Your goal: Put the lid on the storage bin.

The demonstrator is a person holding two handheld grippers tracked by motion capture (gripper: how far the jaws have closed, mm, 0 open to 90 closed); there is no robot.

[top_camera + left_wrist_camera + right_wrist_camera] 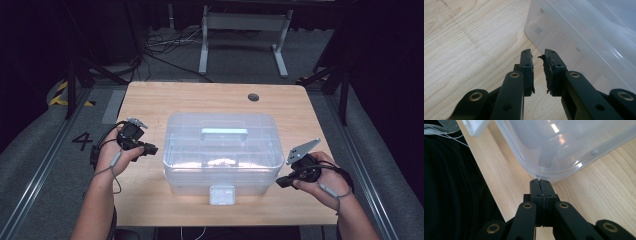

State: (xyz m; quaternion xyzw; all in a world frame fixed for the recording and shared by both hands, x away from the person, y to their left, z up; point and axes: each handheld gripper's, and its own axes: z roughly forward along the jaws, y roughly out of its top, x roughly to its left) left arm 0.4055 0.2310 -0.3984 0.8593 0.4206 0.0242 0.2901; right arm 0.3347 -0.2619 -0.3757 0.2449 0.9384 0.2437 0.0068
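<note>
A clear plastic storage box with a lid, a pale handle and a front latch stands in the middle of the wooden table. My left gripper hovers just left of the box, pointing at its side. In the left gripper view its jaws stand a little apart with nothing between them, the box's corner just ahead. My right gripper is by the box's front right corner. Its jaws are shut, tips nearly touching the rounded corner.
A round cable hole sits near the table's far right. Behind the table stand white desk legs and floor cables. The table's front edge and the person's dark clothing lie left in the right gripper view.
</note>
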